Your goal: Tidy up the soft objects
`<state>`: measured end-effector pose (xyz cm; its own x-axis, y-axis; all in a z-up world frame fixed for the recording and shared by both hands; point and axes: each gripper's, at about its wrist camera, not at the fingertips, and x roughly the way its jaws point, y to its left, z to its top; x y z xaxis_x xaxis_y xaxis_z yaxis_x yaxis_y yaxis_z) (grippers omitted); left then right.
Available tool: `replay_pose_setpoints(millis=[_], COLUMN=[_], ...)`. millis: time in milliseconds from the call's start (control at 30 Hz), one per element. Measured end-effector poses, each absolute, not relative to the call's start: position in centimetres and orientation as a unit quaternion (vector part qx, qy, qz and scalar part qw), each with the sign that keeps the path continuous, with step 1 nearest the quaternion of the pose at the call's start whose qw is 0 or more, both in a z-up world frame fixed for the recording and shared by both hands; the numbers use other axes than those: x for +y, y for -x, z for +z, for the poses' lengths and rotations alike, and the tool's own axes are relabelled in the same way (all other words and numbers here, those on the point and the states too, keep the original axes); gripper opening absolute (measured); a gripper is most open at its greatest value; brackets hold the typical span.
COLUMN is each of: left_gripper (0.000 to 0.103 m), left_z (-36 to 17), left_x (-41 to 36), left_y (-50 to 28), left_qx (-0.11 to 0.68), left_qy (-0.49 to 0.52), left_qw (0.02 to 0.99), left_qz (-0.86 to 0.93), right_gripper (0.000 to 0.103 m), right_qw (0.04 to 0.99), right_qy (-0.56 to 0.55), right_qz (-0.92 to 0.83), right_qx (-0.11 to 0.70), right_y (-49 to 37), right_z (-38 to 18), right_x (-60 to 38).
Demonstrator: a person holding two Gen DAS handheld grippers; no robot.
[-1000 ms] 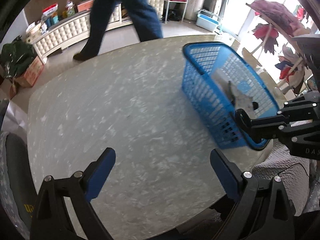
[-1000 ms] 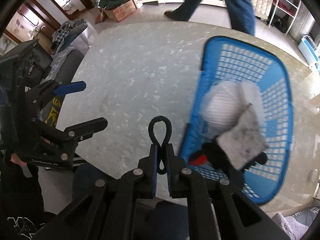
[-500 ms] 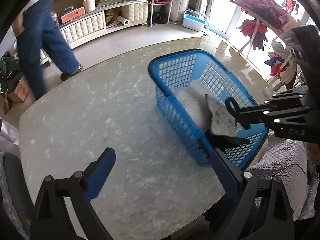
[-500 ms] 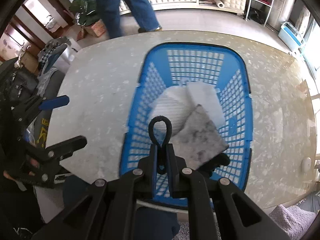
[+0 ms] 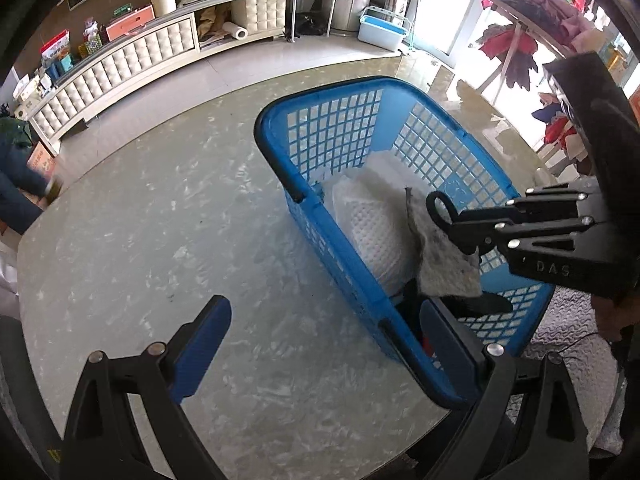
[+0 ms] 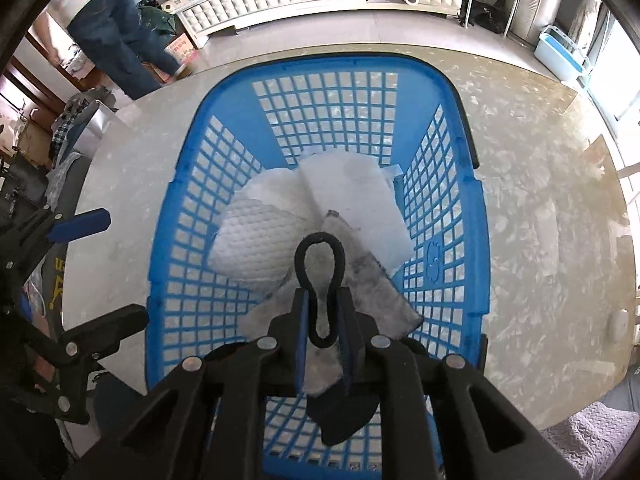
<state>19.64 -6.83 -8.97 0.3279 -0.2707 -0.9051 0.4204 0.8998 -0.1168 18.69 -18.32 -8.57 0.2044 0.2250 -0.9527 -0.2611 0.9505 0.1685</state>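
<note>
Black elastic hair-tie loop (image 6: 319,276) clamped upright above blue plastic lattice basket (image 6: 224,184) containing white quilted cloths (image 6: 256,248), grey smudged cloth (image 6: 372,288).

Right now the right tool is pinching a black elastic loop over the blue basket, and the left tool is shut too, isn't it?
Not quite. The left tool is open and empty over the table, as the left wrist view shows. The right tool does pinch the black elastic loop over the blue basket.
</note>
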Motion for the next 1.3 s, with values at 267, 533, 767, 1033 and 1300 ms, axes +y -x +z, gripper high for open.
replay_pose_setpoints(millis=[267,533,767,1033,1300], left_gripper=[0.095,0.095,0.095,0.095,0.103], left_z=[-9.7,-8.2,-5.7,-1.9,2.1], left_x=[-7.2,-4.8,-2.2,-0.6,-0.3], left_y=[-19.8,-18.6,-15.7,-10.7,-5.8], left_qx=[0.537,0.513,0.461,0.385,0.306], left_qy=[-0.072,-0.028,0.0,0.02,0.012], left_qw=[0.814,0.834,0.868,0.906,0.94], left_qz=[-0.208,-0.202,-0.186,-0.174,-0.153], right_gripper=[0.036,0.085,0.098,0.103,0.103], right_qw=[0.78,0.813,0.845,0.904,0.943], right_qy=[0.032,0.039,0.004,-0.002,-0.003], right_qz=[0.148,0.144,0.143,0.122,0.09], right_qx=[0.607,0.563,0.515,0.409,0.321], right_y=[-18.2,-15.6,-12.0,-6.4,-1.6], right_z=[-9.8,-8.4,-5.9,-1.0,3.2], right_x=[-17.6,-17.0,-17.2,-16.6,-15.8])
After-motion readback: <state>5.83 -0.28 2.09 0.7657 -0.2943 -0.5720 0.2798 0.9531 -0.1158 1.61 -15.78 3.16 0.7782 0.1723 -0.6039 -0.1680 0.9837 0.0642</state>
